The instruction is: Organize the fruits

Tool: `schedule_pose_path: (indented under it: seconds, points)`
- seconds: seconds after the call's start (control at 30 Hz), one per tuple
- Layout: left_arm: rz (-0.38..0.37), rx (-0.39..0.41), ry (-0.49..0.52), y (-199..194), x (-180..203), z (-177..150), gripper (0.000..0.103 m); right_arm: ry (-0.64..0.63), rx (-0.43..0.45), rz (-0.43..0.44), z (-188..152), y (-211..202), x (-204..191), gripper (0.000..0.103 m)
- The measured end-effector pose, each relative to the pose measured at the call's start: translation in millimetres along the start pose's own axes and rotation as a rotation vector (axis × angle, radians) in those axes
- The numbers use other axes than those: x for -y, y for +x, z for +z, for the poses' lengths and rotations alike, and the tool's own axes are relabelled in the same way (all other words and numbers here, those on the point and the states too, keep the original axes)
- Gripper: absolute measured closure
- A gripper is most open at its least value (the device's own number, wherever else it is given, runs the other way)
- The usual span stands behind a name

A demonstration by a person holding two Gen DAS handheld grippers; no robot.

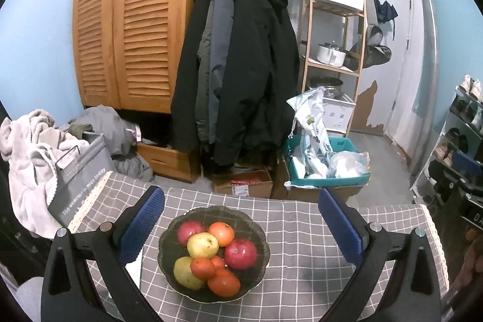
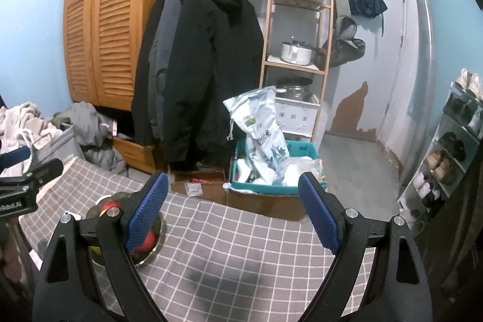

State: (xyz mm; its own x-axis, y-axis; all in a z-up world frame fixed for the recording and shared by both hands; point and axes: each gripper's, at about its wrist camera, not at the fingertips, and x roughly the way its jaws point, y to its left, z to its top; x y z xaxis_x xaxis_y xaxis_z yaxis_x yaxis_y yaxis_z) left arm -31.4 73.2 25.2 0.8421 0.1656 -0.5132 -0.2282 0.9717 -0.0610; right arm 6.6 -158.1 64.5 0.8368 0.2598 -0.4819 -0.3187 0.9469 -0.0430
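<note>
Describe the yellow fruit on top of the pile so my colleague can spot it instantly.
On the grey checked tablecloth sits a dark scalloped bowl of fruit. The yellow fruit lies near the pile's centre, between two red apples, the palest piece there; another yellowish-green one lies lower, at the front left.

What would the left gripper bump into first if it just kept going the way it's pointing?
Most likely the fruit bowl: the open left gripper points down at it, probably meeting the yellow pear on top, though depth is hard to judge.
</note>
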Motion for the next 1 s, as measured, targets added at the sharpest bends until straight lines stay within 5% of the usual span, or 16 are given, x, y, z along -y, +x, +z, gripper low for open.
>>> schedule_pose_path:
  seconds: [1.0]
  points:
    - [0.013,0.009,0.006,-5.0,-0.2,4.3,0.001,0.001,-0.005,0.001,0.1,1.8,1.1,0.016]
